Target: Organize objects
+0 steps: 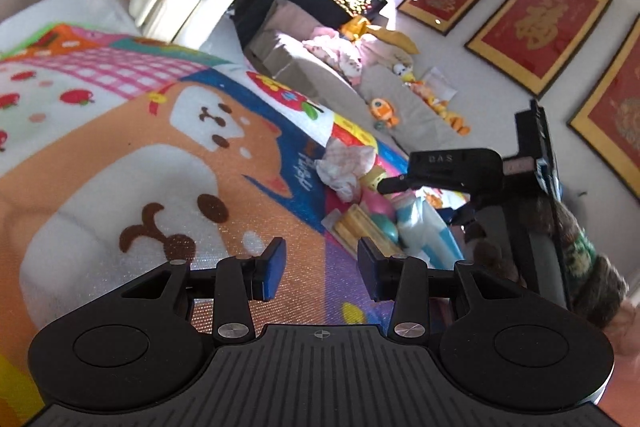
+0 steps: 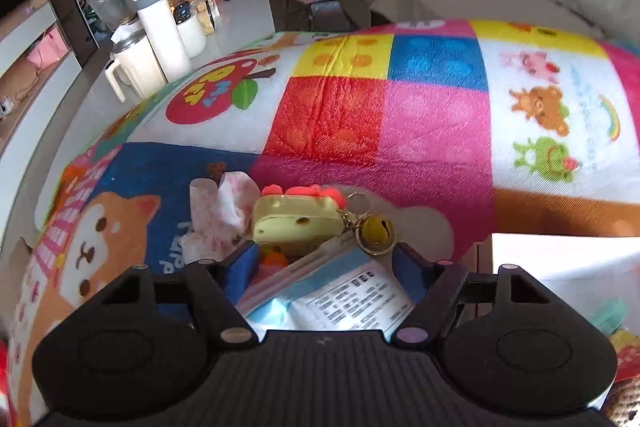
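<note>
Two grippers over a cartoon play mat [image 2: 400,115] strewn with small things

Left gripper [image 1: 321,269] low in its frame, jaws narrowly parted, nothing between them, above the orange dog print; right gripper [image 2: 323,273] at lower centre of its frame, jaws fairly wide, straddling a plastic mask packet [image 2: 332,297] without visibly pressing it; just beyond lie a yellow-green case [image 2: 298,221] with a gold bell [image 2: 375,229], and a crumpled tissue [image 2: 222,215] to its left.
</note>
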Demonstrator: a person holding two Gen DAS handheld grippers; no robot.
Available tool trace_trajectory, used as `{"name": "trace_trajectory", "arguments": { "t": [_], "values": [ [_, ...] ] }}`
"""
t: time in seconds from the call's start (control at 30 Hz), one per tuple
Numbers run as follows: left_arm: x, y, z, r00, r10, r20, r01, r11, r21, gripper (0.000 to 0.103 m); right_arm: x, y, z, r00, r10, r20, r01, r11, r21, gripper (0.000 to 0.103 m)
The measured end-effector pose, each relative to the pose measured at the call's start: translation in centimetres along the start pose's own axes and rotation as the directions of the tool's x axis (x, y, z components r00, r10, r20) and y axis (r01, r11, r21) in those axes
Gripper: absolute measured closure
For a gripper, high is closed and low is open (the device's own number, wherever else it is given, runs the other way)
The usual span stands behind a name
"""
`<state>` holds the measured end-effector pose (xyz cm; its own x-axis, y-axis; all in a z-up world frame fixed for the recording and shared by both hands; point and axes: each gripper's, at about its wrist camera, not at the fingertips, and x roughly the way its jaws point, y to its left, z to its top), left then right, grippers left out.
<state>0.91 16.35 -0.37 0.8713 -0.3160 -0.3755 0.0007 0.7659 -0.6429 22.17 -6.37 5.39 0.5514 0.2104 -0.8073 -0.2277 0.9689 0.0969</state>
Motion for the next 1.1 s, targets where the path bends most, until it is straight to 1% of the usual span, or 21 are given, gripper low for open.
{"name": "trace_trajectory", "arguments": {
  "t": [0.07, 0.1, 0.17, 0.33, 0.4, 0.47, 0.57, 0.67, 0.7, 0.77, 0.8, 0.83, 0.93, 0.97, 1.03, 1.1],
  "values": [
    [-0.1, 0.3, 0.1, 1.000, -0.005, 0.002, 0.005, 1.000, -0.018, 0.060, -0.6, 0.3, -0.6, 0.998, 0.045, -0.031, -0.045, 0.999, 0.001, 0.031],
    [-0.1, 0.4, 0.1, 1.000, -0.007, 0.004, 0.007, 1.000, -0.026, 0.060, -0.8, 0.4, -1.1, 0.996, 0.071, -0.061, -0.070, 0.997, 0.017, 0.031],
    [-0.2, 0.5, 0.1, 1.000, -0.008, 0.010, 0.008, 0.999, -0.035, 0.060, -1.4, 0.9, -2.6, 0.990, 0.103, -0.095, -0.100, 0.994, 0.035, 0.031],
    [-0.4, 0.5, 0.1, 1.000, -0.002, 0.018, 0.002, 0.999, -0.035, 0.060, -3.8, 2.9, -7.1, 0.961, 0.223, -0.166, -0.222, 0.975, 0.025, 0.032],
    [-0.4, 0.5, 0.1, 1.000, 0.001, 0.020, 0.000, 0.999, -0.038, 0.060, -5.0, 3.1, -8.9, 0.949, 0.265, -0.172, -0.264, 0.964, 0.029, 0.032],
    [-0.4, 0.7, 0.1, 1.000, 0.001, 0.018, -0.001, 0.999, -0.046, 0.060, -6.7, 3.1, -10.8, 0.950, 0.276, -0.143, -0.280, 0.960, -0.002, 0.032],
    [-0.3, 0.8, 0.2, 1.000, 0.005, 0.012, -0.004, 0.998, -0.055, 0.060, -9.2, 3.2, -14.1, 0.973, 0.219, -0.070, -0.226, 0.967, -0.116, 0.032],
    [-0.2, 0.8, 0.2, 1.000, 0.013, 0.006, -0.012, 0.999, -0.050, 0.060, -11.7, 2.9, -17.1, 0.991, 0.131, 0.024, -0.121, 0.963, -0.241, 0.031],
    [-0.1, 0.7, 0.2, 1.000, 0.017, 0.004, -0.016, 0.999, -0.048, 0.060, -12.5, 2.8, -18.0, 0.993, 0.096, 0.062, -0.076, 0.958, -0.276, 0.031],
    [0.0, 0.7, 0.2, 1.000, 0.024, 0.001, -0.024, 0.998, -0.049, 0.060, -14.0, 1.9, -19.5, 0.989, 0.037, 0.141, 0.008, 0.952, -0.306, 0.029],
    [0.0, 0.8, 0.2, 1.000, 0.027, -0.001, -0.027, 0.998, -0.052, 0.060, -14.8, 1.4, -20.1, 0.985, 0.024, 0.173, 0.029, 0.954, -0.298, 0.028],
    [0.0, 0.8, 0.2, 1.000, 0.031, -0.002, -0.031, 0.998, -0.053, 0.060, -15.5, 0.8, -20.6, 0.980, 0.023, 0.199, 0.033, 0.961, -0.275, 0.026],
    [0.2, 0.8, 0.2, 0.999, 0.041, -0.009, -0.042, 0.998, -0.050, 0.060, -17.6, -1.9, -21.8, 0.968, 0.055, 0.245, -0.011, 0.985, -0.174, 0.021],
    [0.4, 0.8, 0.2, 0.999, 0.046, -0.020, -0.047, 0.998, -0.049, 0.060, -18.2, -2.9, -22.3, 0.963, 0.056, 0.263, -0.020, 0.990, -0.138, 0.017],
    [0.7, 0.7, 0.4, 0.997, 0.051, -0.050, -0.054, 0.997, -0.048, 0.060, -19.2, -4.6, -23.3, 0.954, 0.038, 0.296, -0.015, 0.997, -0.078, 0.012],
    [0.3, 0.0, 0.6, 0.996, 0.072, -0.058, -0.072, 0.997, 0.002, 0.060, -19.5, -6.0, -24.4, 0.947, -0.007, 0.321, 0.020, 0.999, -0.037, 0.010]
  ]
}}
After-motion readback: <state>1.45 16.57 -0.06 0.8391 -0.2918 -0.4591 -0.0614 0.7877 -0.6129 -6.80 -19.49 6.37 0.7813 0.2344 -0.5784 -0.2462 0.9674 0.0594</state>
